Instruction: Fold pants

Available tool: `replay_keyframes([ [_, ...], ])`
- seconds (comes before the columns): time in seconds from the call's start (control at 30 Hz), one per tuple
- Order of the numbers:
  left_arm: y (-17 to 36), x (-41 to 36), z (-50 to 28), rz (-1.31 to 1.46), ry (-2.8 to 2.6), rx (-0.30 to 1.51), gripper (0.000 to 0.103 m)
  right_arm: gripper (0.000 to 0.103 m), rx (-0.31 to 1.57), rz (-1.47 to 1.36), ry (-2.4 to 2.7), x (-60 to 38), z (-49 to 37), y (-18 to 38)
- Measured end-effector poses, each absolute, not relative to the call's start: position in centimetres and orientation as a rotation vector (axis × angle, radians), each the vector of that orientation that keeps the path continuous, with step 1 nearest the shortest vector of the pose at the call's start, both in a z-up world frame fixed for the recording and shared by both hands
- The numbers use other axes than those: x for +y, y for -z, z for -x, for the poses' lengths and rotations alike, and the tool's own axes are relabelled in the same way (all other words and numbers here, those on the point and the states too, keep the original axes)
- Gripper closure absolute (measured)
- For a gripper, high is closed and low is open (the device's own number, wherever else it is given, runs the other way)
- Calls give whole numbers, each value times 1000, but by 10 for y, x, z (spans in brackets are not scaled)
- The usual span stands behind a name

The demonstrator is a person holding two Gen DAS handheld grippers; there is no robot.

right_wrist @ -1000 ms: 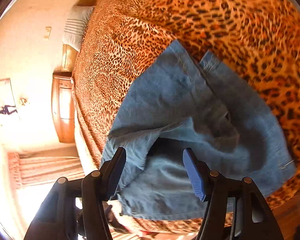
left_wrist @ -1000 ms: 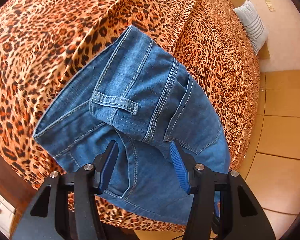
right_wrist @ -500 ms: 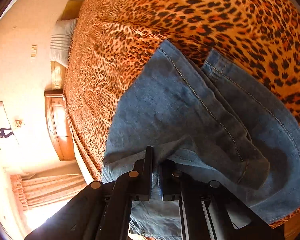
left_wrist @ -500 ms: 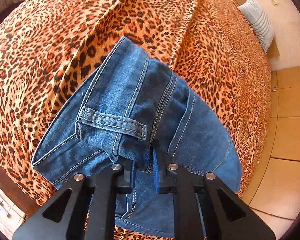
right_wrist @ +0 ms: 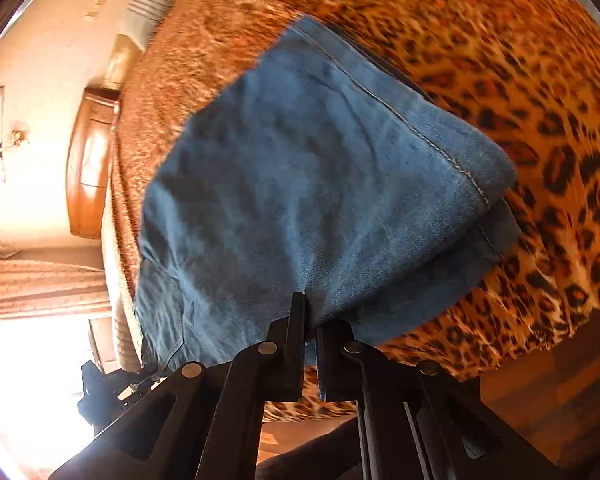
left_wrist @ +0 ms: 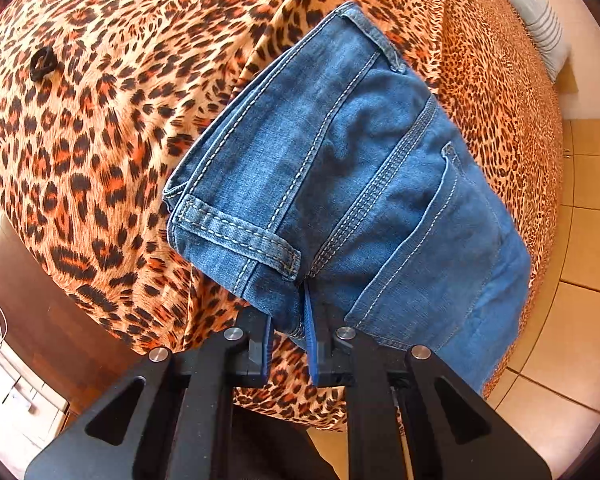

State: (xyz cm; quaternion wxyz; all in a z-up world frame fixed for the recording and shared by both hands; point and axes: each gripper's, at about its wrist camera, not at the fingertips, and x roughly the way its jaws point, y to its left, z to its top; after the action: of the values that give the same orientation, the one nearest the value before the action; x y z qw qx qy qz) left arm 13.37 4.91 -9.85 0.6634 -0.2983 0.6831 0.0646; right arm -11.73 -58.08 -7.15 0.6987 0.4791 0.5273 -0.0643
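Blue denim pants (left_wrist: pixel 360 184) lie folded into a thick bundle near the edge of a bed with a leopard-print cover (left_wrist: pixel 112 112). In the left wrist view I see the waistband, a belt loop and a back pocket. My left gripper (left_wrist: pixel 290 322) is shut on the denim at the near edge, below the belt loop. In the right wrist view the plain leg cloth of the pants (right_wrist: pixel 320 200) fills the middle, slightly blurred. My right gripper (right_wrist: pixel 310 318) is shut on the near edge of that cloth.
A small black ring-like thing (left_wrist: pixel 42 65) lies on the cover at the left. A striped pillow (left_wrist: pixel 544 28) sits at the bed's far end. Tiled floor (left_wrist: pixel 580 264) lies to the right. A wooden nightstand (right_wrist: pixel 92 164) stands beside the bed.
Both grippers went from open above the pants to shut on the denim. The bundle has since been drawn toward the bed's near edge, and the bed cover shows beneath both grips.
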Motion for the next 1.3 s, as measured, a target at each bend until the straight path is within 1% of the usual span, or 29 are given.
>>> replay_keyframes([
  [0.07, 90, 48, -134, 664, -138, 1527, 92, 99, 1173, -1113, 169, -584, 123, 81],
  [0.17, 74, 43, -137, 591, -113, 1482, 92, 99, 1126, -1081, 159, -584, 125, 62],
  [0.23, 78, 41, -138, 564, -115, 1493, 91, 99, 1115, -1057, 151, -582, 126, 55],
  [0.33, 95, 42, -137, 579, -118, 1529, 89, 99, 1171, -1064, 183, -578, 127, 71],
  [0.47, 86, 48, -133, 575, -63, 1527, 85, 95, 1209, -1106, 190, -578, 141, 85],
  [0.5, 80, 51, -132, 578, -35, 1519, 85, 93, 1207, -1104, 196, -582, 146, 81],
  [0.57, 68, 53, -130, 576, 9, 1510, 85, 85, 1174, -1098, 218, -595, 157, 67],
  [0.6, 64, 53, -128, 572, 23, 1504, 84, 75, 1140, -1102, 244, -605, 163, 58],
  [0.63, 61, 52, -128, 570, 39, 1500, 81, 66, 1105, -1102, 276, -614, 168, 50],
  [0.67, 60, 50, -127, 572, 46, 1497, 77, 63, 1072, -1098, 305, -623, 171, 45],
  [0.7, 61, 47, -128, 574, 48, 1498, 68, 60, 1047, -1090, 327, -631, 173, 40],
  [0.73, 63, 44, -129, 574, 43, 1500, 61, 60, 1037, -1087, 340, -636, 172, 38],
  [0.77, 67, 40, -132, 578, 33, 1507, 61, 60, 1035, -1092, 341, -640, 170, 38],
  [0.83, 76, 34, -136, 609, 33, 1538, 60, 60, 1023, -1107, 327, -643, 162, 39],
  [0.93, 87, 28, -144, 635, 9, 1556, 59, 60, 1063, -1072, 336, -637, 145, 45],
  [1.1, 101, 24, -153, 701, -27, 1583, 60, 61, 1072, -1086, 343, -631, 127, 58],
  [1.13, 100, 23, -155, 696, -32, 1580, 65, 70, 1078, -1080, 349, -629, 123, 60],
  [1.17, 97, 22, -158, 685, -42, 1569, 74, 80, 1084, -1065, 354, -628, 119, 61],
  [1.2, 93, 21, -160, 665, -48, 1565, 90, 99, 1093, -1049, 360, -626, 117, 62],
  [1.23, 87, 21, -160, 659, -40, 1566, 93, 99, 1099, -1050, 345, -621, 110, 62],
  [1.3, 76, 29, -155, 688, -26, 1544, 93, 99, 1069, -1063, 325, -621, 113, 51],
])
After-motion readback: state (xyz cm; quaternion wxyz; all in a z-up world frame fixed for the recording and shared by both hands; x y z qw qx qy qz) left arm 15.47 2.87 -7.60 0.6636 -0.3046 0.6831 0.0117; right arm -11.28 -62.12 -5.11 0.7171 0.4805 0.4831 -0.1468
